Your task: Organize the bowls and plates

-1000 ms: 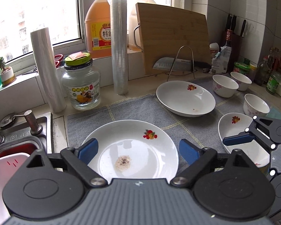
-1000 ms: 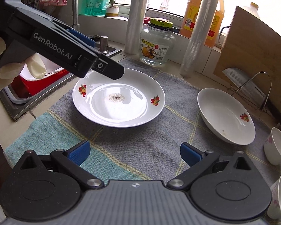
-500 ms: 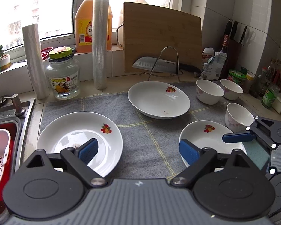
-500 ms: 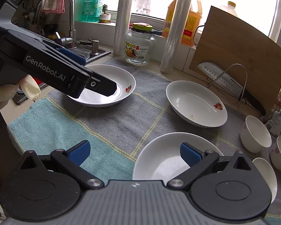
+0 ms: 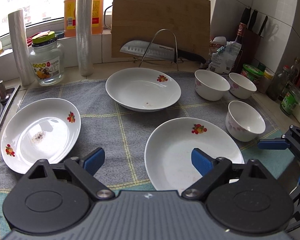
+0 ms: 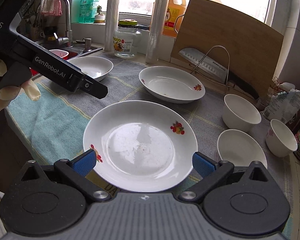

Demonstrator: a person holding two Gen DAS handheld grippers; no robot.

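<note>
Three white plates with fruit prints lie on the grey checked cloth (image 5: 130, 132). The left plate (image 5: 40, 132) has dark crumbs, the far plate (image 5: 143, 90) sits at the middle back, and the near plate (image 5: 190, 152) (image 6: 138, 144) is in front. Three white bowls (image 5: 212, 85) (image 5: 242, 85) (image 5: 246, 121) stand to the right. My left gripper (image 5: 148, 160) is open above the cloth, its right pad over the near plate's left part. My right gripper (image 6: 144, 163) is open over the near plate's front half, holding nothing.
A sink (image 6: 78, 50) lies at the left. A glass jar (image 5: 47, 64), film rolls (image 5: 84, 26), an oil jug (image 5: 70, 8), a cutting board (image 5: 160, 18) and a knife on a wire rack (image 5: 148, 50) line the back. Bottles and jars (image 5: 290, 102) crowd the right edge.
Both grippers have swung to the right along the counter, from the crumb-marked left plate to the near plate. Their jaws have stayed wide open and the dishes have not moved.
</note>
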